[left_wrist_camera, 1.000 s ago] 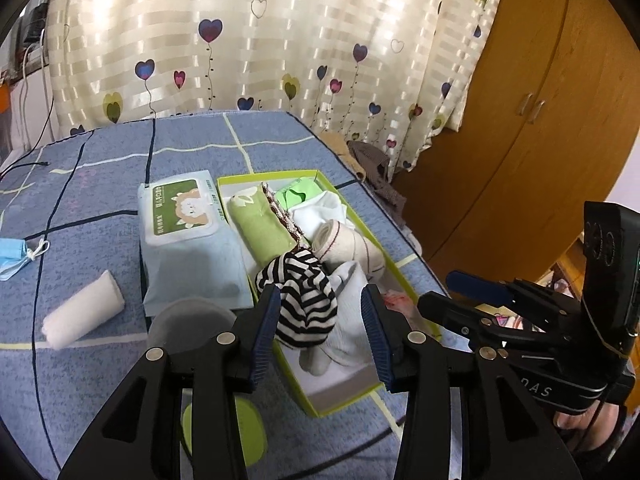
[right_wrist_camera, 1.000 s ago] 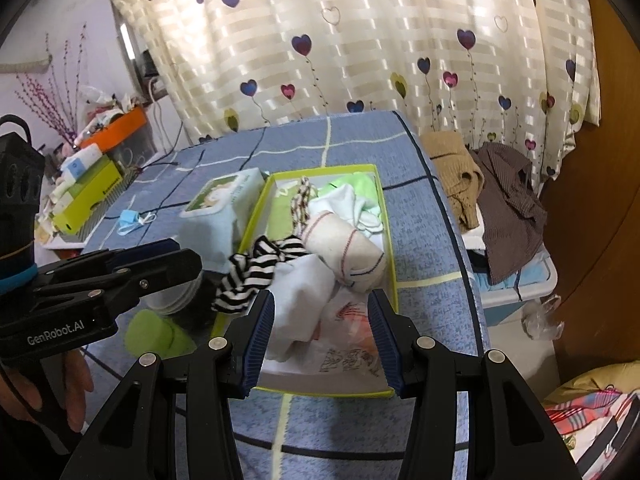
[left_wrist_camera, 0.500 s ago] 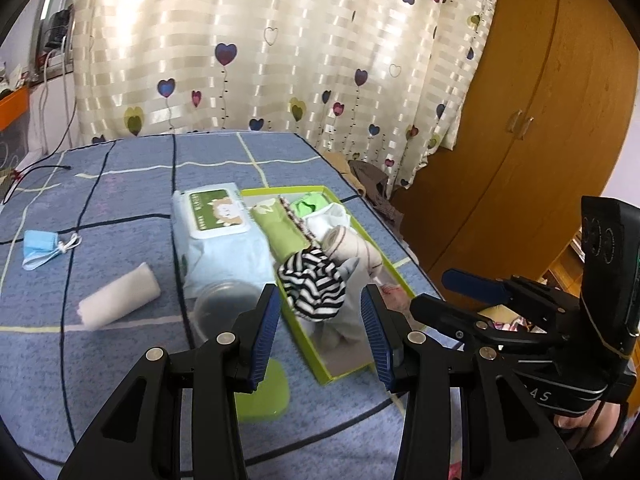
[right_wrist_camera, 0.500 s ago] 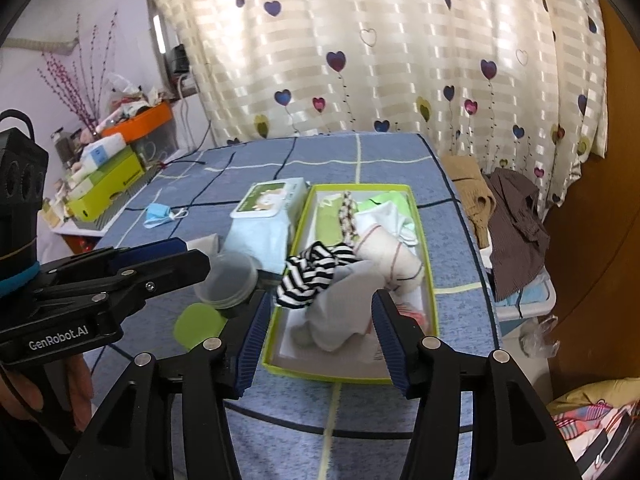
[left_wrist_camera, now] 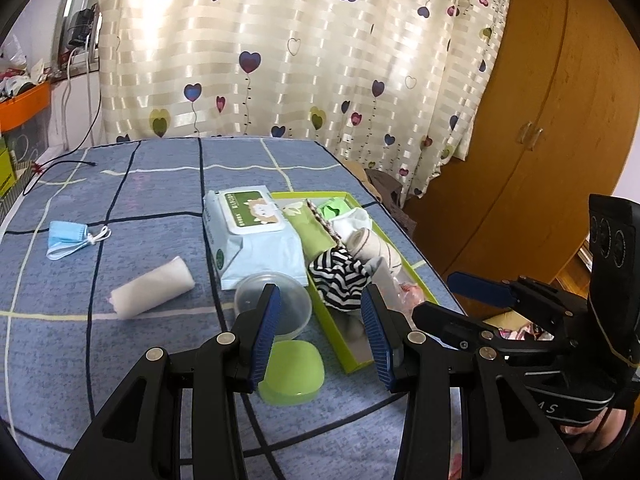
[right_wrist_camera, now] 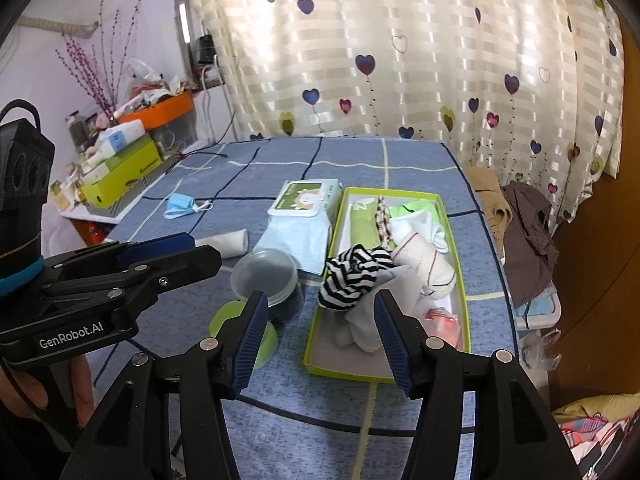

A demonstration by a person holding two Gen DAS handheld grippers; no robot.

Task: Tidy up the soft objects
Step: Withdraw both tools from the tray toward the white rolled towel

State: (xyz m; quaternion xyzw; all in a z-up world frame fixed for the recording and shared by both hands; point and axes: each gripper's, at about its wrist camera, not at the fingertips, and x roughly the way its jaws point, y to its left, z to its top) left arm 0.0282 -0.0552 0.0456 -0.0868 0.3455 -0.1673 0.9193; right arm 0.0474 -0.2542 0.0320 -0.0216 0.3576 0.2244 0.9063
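Blue checked bed cover point(left_wrist_camera: 152, 184) bears green box point(left_wrist_camera: 352, 360), with wipes pack point(left_wrist_camera: 256, 236), clear tub point(left_wrist_camera: 276, 304), green lid point(left_wrist_camera: 292, 372), white roll point(left_wrist_camera: 152, 288) and face mask point(left_wrist_camera: 68, 234) left of it.

Home bedroom, heart-print curtain point(left_wrist_camera: 304, 60), wooden wardrobe point(left_wrist_camera: 540, 128), blue checked bedsheet point(right_wrist_camera: 304, 164), heaped clothes point(right_wrist_camera: 524, 224)

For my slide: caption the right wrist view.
Right tool opening, empty, above a green box of soft items, striped cloth hanging over its edge.
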